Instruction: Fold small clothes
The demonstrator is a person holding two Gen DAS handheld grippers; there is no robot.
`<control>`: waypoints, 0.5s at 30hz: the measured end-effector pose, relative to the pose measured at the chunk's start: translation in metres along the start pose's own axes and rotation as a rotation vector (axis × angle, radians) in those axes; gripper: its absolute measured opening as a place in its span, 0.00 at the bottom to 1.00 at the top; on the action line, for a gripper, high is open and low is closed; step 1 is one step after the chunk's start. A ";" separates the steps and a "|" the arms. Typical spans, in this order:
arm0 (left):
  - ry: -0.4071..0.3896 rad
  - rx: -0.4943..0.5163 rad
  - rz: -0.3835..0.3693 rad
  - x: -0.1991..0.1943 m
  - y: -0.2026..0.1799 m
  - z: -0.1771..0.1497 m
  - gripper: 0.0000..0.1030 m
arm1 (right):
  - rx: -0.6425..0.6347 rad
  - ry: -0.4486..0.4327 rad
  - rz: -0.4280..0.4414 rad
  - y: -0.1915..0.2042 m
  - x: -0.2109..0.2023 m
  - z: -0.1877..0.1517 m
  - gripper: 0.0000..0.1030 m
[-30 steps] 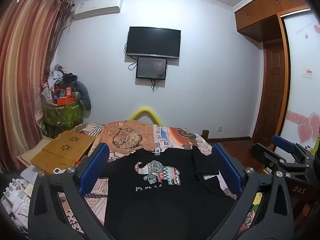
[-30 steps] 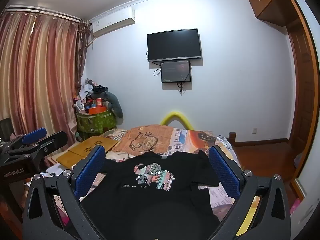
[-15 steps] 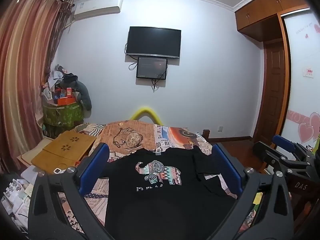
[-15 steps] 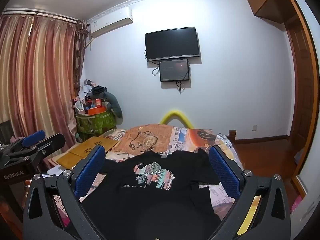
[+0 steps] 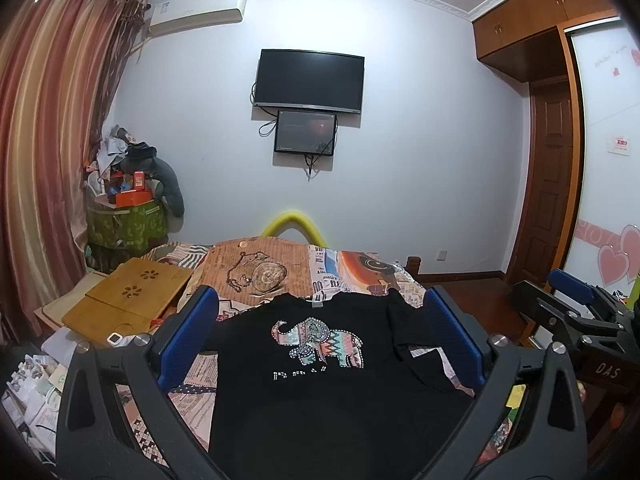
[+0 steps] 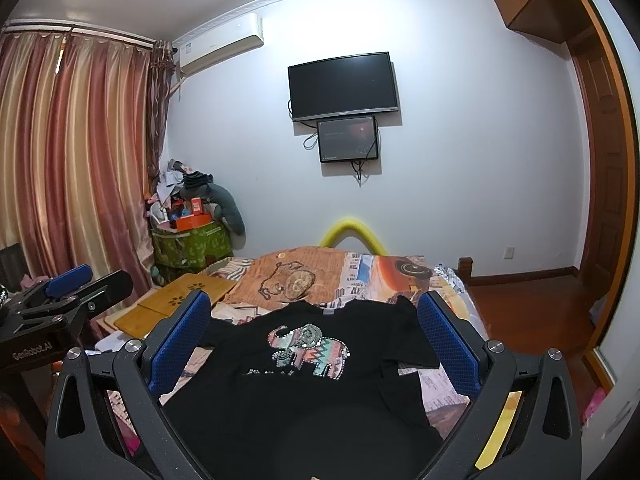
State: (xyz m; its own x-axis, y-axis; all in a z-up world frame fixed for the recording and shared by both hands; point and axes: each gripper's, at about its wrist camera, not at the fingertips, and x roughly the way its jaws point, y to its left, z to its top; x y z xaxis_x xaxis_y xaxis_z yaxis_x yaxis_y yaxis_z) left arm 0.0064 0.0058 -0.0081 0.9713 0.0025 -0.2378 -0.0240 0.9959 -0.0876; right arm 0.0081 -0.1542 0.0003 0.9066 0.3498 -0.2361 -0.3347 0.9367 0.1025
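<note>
A black T-shirt (image 5: 320, 392) with a coloured elephant print lies flat, face up, on the patterned bed; it also shows in the right wrist view (image 6: 304, 384). Its right sleeve (image 5: 404, 324) is spread out to the side. My left gripper (image 5: 320, 328) is open and empty, held above the shirt's near part. My right gripper (image 6: 314, 328) is open and empty too, above the shirt. Each gripper shows at the edge of the other's view: the right one at the right of the left wrist view (image 5: 576, 312), the left one at the left of the right wrist view (image 6: 60, 292).
The bed (image 5: 280, 264) has a patterned cover. A wooden lap tray (image 5: 132, 300) lies at the bed's left side. A green bin (image 5: 124, 224) piled with clutter stands by the curtain. A TV (image 5: 310, 80) hangs on the far wall. A wooden door (image 5: 548, 184) is at right.
Both grippers have shifted only slightly; the right wrist view has tipped a little. The shirt has not moved and both grippers stay open.
</note>
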 end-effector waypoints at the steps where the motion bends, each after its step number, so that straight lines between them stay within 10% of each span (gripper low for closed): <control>1: 0.000 0.001 0.002 0.000 0.000 0.000 1.00 | 0.000 0.000 0.000 0.001 0.000 0.000 1.00; 15: 0.008 -0.015 0.014 0.001 0.004 -0.001 1.00 | 0.000 -0.001 0.002 0.002 -0.001 -0.001 1.00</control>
State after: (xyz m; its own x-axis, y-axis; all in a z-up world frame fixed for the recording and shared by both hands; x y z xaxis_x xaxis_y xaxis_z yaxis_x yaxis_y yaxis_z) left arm 0.0069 0.0096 -0.0096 0.9689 0.0157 -0.2469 -0.0412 0.9943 -0.0982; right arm 0.0065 -0.1526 0.0000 0.9060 0.3520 -0.2352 -0.3368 0.9359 0.1032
